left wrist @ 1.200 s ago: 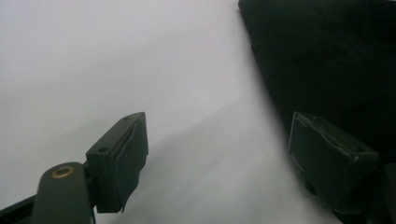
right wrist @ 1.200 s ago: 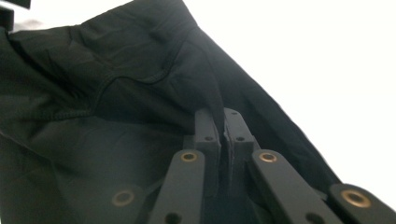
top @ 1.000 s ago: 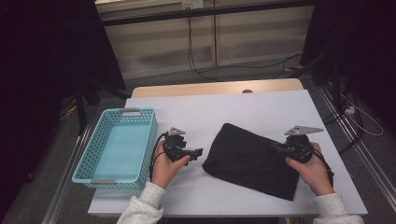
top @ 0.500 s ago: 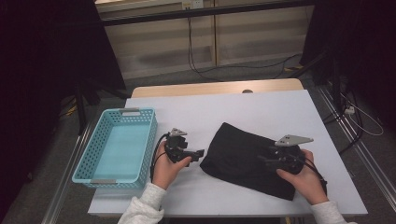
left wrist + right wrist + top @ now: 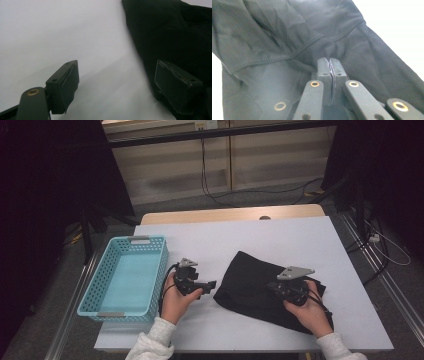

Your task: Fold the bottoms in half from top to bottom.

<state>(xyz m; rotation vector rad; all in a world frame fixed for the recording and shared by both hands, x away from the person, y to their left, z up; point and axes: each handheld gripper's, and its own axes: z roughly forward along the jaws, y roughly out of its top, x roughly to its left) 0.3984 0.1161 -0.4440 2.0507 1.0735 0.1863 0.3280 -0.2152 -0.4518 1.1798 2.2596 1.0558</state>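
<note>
My right tool [image 5: 278, 288] clenched on black garment [image 5: 250, 285], jaws just closed; left tool [image 5: 209, 284] released. Turquoise basket [image 5: 102, 285] at 9 o'clock on counter [image 5: 280, 237].

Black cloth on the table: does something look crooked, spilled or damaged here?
Nothing spilled or torn. The black cloth lies askew and creased on the table, with a fold puckered at the shut right gripper. The blue basket overhangs the table's left edge.

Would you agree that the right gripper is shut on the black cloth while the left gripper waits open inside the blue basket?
Not quite: the left gripper waits open over the bare table, between the blue basket and the black cloth, as the high view shows. The right gripper is indeed shut on the cloth.
</note>
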